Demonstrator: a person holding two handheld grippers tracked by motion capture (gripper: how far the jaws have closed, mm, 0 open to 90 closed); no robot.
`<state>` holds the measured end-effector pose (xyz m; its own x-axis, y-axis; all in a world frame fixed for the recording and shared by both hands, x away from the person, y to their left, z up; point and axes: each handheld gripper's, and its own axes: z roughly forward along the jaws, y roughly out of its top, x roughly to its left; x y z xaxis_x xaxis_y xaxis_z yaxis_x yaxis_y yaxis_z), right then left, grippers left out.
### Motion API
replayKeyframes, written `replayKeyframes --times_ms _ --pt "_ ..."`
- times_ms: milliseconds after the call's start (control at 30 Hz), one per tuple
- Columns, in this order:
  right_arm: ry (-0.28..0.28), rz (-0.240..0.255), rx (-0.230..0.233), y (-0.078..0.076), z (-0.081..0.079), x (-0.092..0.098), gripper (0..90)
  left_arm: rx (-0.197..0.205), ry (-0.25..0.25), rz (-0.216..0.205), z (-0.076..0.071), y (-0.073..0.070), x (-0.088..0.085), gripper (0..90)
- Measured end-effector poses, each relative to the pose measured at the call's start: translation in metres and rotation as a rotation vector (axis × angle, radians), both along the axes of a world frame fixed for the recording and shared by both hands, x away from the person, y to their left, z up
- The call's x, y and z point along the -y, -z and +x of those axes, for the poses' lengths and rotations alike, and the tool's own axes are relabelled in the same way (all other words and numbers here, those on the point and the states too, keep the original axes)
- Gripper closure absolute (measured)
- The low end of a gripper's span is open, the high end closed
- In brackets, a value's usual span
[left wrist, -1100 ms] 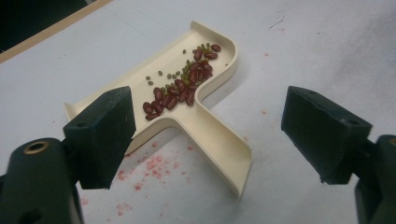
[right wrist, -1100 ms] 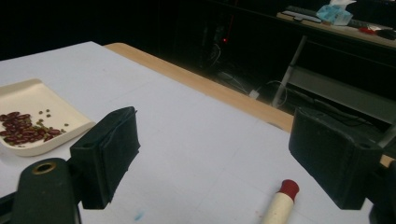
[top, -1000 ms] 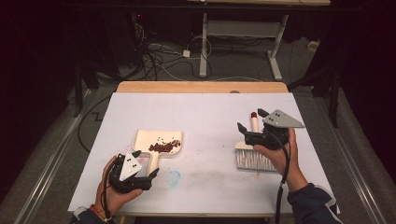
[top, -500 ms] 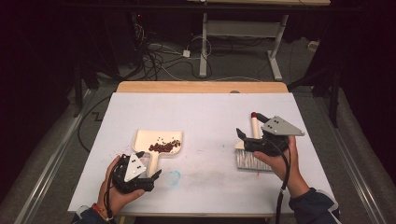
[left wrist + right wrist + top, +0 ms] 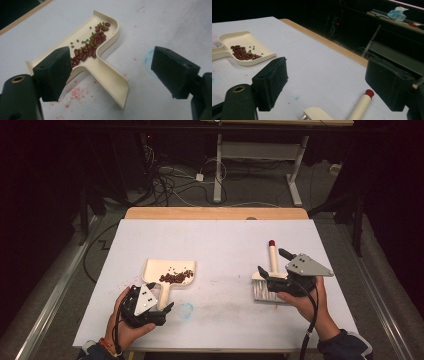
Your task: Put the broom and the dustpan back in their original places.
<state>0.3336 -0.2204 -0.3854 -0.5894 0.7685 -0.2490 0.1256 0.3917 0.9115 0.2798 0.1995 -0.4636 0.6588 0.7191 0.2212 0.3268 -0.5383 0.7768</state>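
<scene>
My left gripper (image 5: pixel 150 306) hangs wide open over the handle of the cream plastic dustpan (image 5: pixel 169 275), which lies flat with red and green beans (image 5: pixel 176 277) gathered inside. I judge the sweeping done; next I need only back away. My right gripper (image 5: pixel 280 282) gapes empty above the cream hand brush (image 5: pixel 270 280). The white tabletop (image 5: pixel 220 245) bears faint stains; the room behind is dark.

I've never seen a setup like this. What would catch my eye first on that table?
Probably the cream dustpan on the left of the white table, with a little heap of dark red beans inside. On the right lies a small brush with a red-tipped handle. The left gripper and right gripper stand open by them.
</scene>
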Motion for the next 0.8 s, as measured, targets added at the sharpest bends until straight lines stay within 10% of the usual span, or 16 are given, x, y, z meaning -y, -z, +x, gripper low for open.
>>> replayKeyframes --times_ms 800 --pt "-0.005 -0.017 0.017 0.015 -0.014 0.016 19.2 0.006 0.004 0.02 -0.001 0.0 0.001 16.9"
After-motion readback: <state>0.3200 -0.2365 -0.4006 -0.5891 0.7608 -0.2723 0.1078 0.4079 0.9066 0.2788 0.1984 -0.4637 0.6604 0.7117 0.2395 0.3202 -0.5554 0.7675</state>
